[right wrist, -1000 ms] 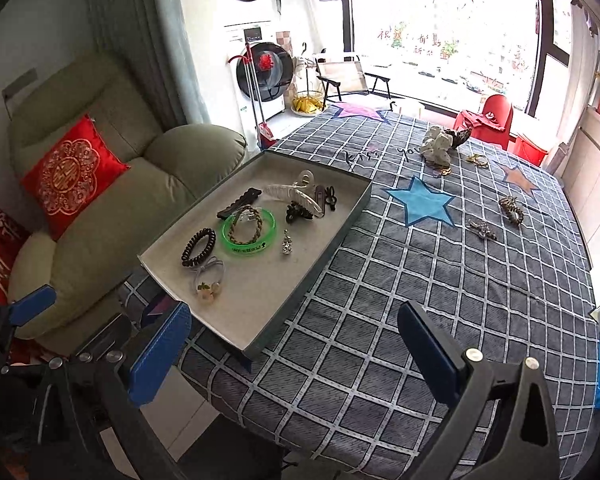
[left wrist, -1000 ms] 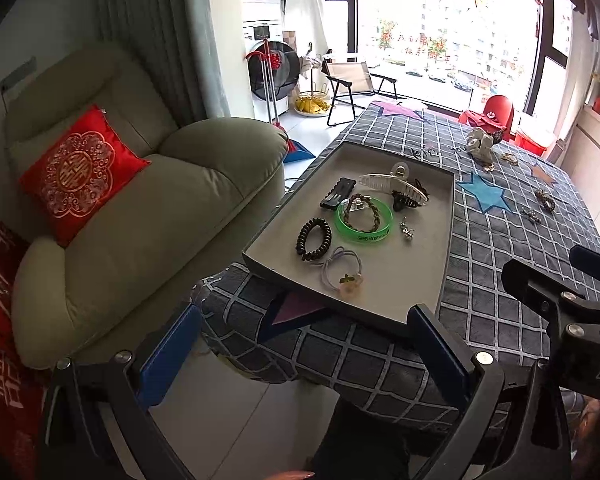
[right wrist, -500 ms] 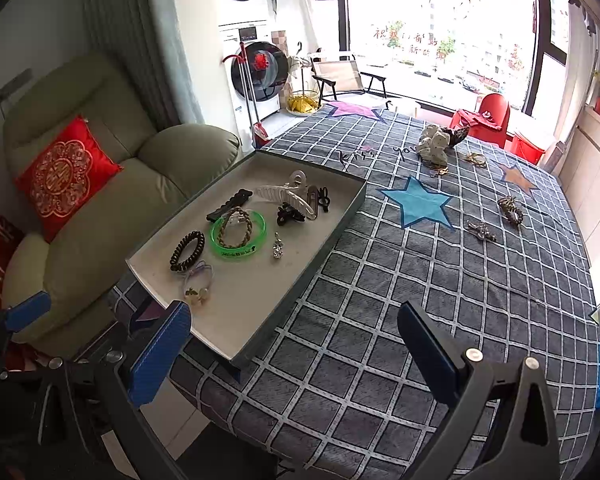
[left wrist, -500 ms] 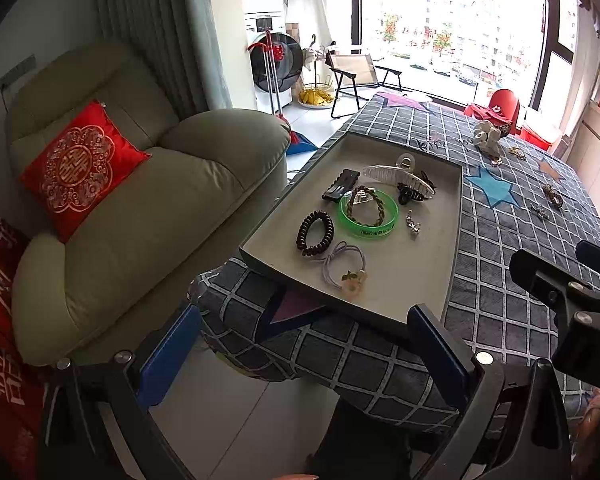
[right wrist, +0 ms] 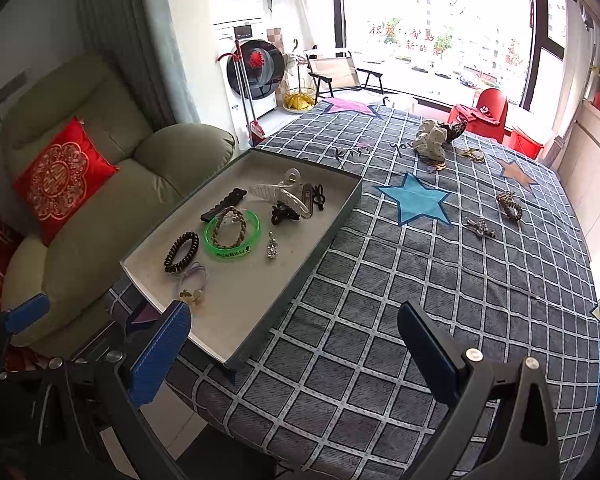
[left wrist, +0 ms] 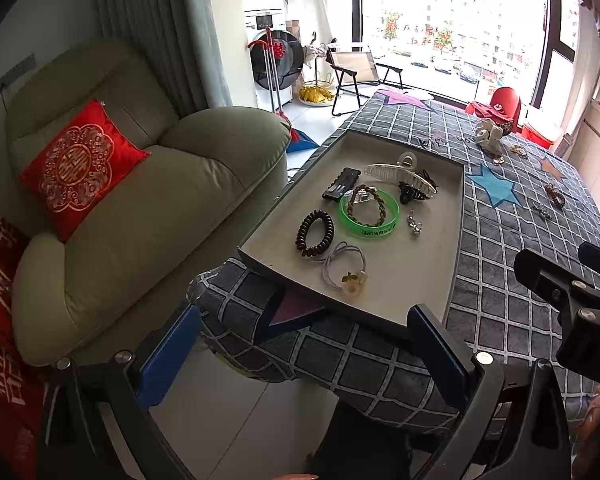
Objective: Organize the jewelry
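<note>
Our left gripper (left wrist: 304,352) and right gripper (right wrist: 296,340) gape wide, both empty, short of the grey tray (right wrist: 340,212) holding the green bangle (right wrist: 231,236). Only our right view shows the leopard scrunchie (right wrist: 509,207) well beyond the tray.

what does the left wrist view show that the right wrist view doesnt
Only the left wrist view shows the right claw's black body from the side, empty, and the tray's near edge overhanging the table. Only the right wrist view shows the yellow hair ties clearly and the table's right edge. Both show the green bangle in the tray and both claws open.
</note>
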`<action>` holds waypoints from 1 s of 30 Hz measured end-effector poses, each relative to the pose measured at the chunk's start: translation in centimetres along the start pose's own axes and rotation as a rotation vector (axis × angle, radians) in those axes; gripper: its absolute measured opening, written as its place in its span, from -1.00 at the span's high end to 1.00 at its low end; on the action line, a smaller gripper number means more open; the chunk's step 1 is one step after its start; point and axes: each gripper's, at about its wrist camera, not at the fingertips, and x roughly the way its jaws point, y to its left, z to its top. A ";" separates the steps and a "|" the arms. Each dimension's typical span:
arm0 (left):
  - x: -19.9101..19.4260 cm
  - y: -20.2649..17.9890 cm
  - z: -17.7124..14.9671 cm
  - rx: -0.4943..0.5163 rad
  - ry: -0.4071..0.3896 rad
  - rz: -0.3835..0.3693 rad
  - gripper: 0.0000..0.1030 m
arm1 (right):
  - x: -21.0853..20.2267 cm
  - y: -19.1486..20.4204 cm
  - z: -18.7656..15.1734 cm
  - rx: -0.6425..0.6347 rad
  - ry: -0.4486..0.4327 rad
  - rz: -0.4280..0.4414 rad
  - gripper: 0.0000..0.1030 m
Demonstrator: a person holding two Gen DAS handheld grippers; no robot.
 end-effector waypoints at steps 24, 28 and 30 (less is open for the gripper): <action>0.4 0.0 -0.2 0.000 0.005 0.005 -1.00 | 0.1 -0.1 0.0 0.001 0.001 0.002 -0.99; 0.4 0.1 -0.3 0.004 0.000 0.007 -1.00 | 0.2 0.0 -0.1 0.000 0.002 0.003 -0.99; 0.4 0.1 -0.4 0.008 0.000 0.008 -1.00 | 0.3 0.1 -0.2 0.000 0.002 0.004 -0.99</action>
